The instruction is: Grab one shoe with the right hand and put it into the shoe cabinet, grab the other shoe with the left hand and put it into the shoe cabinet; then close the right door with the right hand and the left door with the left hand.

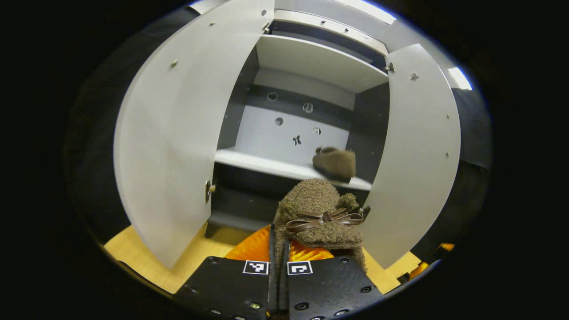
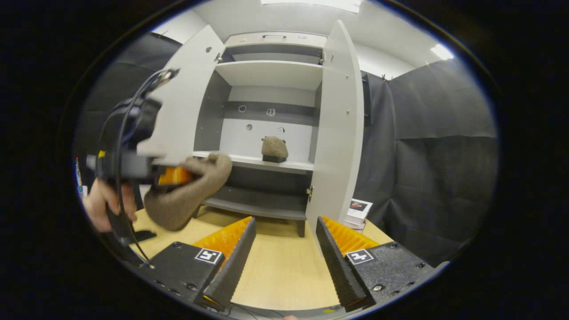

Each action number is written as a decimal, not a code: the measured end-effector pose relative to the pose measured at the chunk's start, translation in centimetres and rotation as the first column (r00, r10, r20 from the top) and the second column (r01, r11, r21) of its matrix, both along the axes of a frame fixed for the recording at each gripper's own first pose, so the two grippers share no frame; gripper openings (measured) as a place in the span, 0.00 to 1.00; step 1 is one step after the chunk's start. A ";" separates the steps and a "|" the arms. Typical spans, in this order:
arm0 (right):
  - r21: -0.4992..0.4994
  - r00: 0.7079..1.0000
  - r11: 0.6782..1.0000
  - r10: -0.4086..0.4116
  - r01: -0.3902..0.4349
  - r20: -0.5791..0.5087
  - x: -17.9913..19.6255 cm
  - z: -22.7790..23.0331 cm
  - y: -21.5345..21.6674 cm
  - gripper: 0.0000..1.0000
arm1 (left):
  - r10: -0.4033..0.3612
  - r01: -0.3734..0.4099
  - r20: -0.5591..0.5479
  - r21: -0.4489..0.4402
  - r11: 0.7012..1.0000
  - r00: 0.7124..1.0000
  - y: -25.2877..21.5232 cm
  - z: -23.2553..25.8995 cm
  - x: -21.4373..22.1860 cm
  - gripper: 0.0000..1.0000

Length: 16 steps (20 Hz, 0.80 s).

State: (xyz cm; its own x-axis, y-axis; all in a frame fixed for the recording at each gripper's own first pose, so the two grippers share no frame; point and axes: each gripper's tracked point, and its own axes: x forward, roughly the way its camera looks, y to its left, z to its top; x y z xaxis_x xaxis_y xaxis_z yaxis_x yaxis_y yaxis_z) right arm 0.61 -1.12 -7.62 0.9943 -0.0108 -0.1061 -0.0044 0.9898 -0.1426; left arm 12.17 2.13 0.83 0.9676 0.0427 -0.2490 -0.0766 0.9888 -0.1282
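The left claw (image 1: 279, 262) is clamped on a fuzzy brown shoe (image 1: 318, 213), holding it in the air in front of the open shoe cabinet (image 1: 311, 62), between the left door (image 1: 178, 133) and the right door (image 1: 418, 151). The other shoe (image 2: 274, 149) stands on the middle shelf (image 2: 284, 164), toward its right end. The right claw (image 2: 284, 258) has its fingers wide apart above the tabletop (image 2: 280, 275) and holds nothing.

**Bright lamps above, bent edges, one blurry shoe**

Light comes from ceiling lamps (image 2: 311, 3), which glare white at the top of both views. The white cabinet doors (image 1: 178, 129) look bright and even. Under the shelf (image 1: 284, 166) it is dark and shadowy. The round lens bends straight edges near the rim. In the right gripper view, the held shoe (image 2: 186, 195) and the hand (image 2: 100, 204) are blurry.
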 end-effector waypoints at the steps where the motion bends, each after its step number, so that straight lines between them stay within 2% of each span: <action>1: -0.002 1.000 1.000 0.001 -0.001 0.006 -0.1 0.1 0.1 0.87 | 0.020 -0.020 0.015 0.027 0.999 1.000 0.6 2.0 2.2 0.01; 3: 0.002 1.000 1.000 0.007 -0.007 0.026 -0.4 0.8 0.4 0.87 | 0.035 -0.036 0.030 0.028 0.999 0.999 1.2 5.5 6.7 0.01; 6: 0.004 0.999 1.000 0.005 -0.006 0.053 -0.6 1.5 0.7 0.87 | 0.035 -0.036 -0.035 -0.022 0.999 0.999 1.4 7.1 13.8 0.01; 8: 0.006 0.999 1.000 -0.006 0.005 0.054 -0.9 1.5 0.6 0.87 | 0.046 -0.049 -0.128 -0.016 0.999 0.991 1.8 5.7 17.9 0.01; 11: 0.025 0.999 0.999 -0.026 0.025 0.047 -1.2 1.5 0.0 0.87 | 0.079 -0.094 -0.241 -0.052 0.994 0.967 2.5 3.1 22.4 0.02; 14: 0.028 0.998 0.998 -0.061 0.060 0.034 -1.3 1.1 -1.3 0.87 | 0.131 -0.144 -0.303 -0.021 0.989 0.944 4.1 0.7 25.8 0.01; 16: 0.034 0.996 0.996 -0.084 0.083 0.023 -1.2 0.8 -2.1 0.87 | 0.131 -0.161 -0.354 -0.057 0.985 0.926 4.1 -0.7 27.0 0.02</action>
